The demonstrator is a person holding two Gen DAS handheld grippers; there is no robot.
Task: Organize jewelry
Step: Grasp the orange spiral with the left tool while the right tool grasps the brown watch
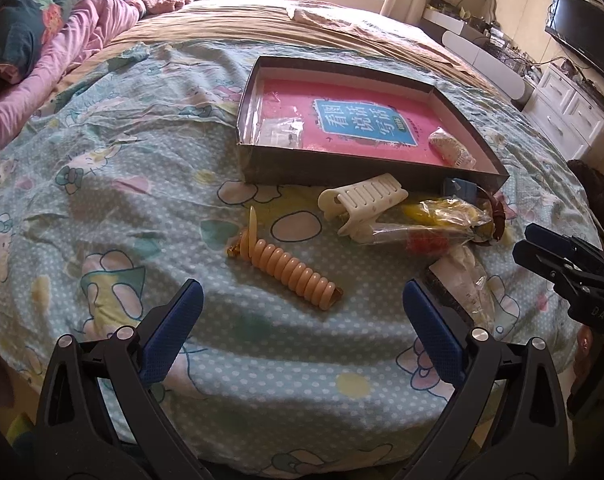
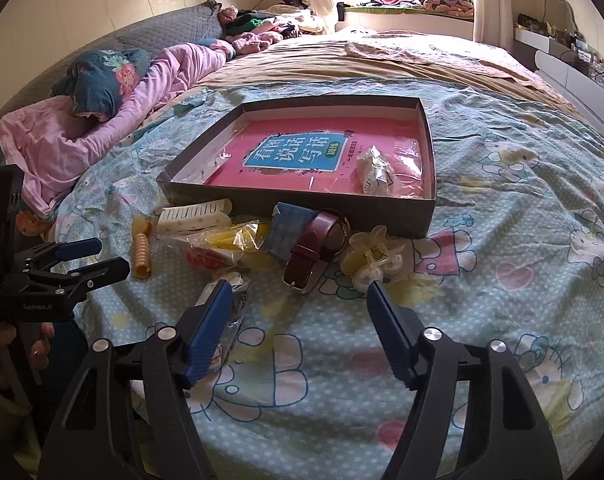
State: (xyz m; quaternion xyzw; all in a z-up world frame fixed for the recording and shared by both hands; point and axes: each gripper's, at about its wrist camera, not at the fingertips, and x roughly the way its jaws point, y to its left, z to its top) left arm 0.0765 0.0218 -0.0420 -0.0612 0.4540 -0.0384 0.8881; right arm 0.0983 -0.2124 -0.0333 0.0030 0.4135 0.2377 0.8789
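A dark shallow box [image 1: 262,168] [image 2: 302,204] with a pink book inside lies on the bed; a small bagged white clip [image 1: 449,146] [image 2: 375,174] and a clear bag [image 1: 282,130] lie in it. In front of it lie a white claw clip [image 1: 361,200] [image 2: 196,216], an orange spiral hair tie [image 1: 290,268] [image 2: 142,254], a yellow bagged item [image 1: 441,210] [image 2: 230,238], a maroon strap [image 2: 313,248] and a pale yellow claw clip [image 2: 375,258]. My left gripper [image 1: 302,292] is open and empty above the spiral tie. My right gripper [image 2: 300,290] is open and empty near the strap.
The bed has a blue cartoon sheet [image 1: 102,200] and a tan blanket [image 2: 381,64] behind. Pink bedding [image 2: 102,140] lies at the left. A clear bag with a card [image 1: 461,280] [image 2: 230,300] lies near the front. White drawers [image 1: 569,116] stand at the right.
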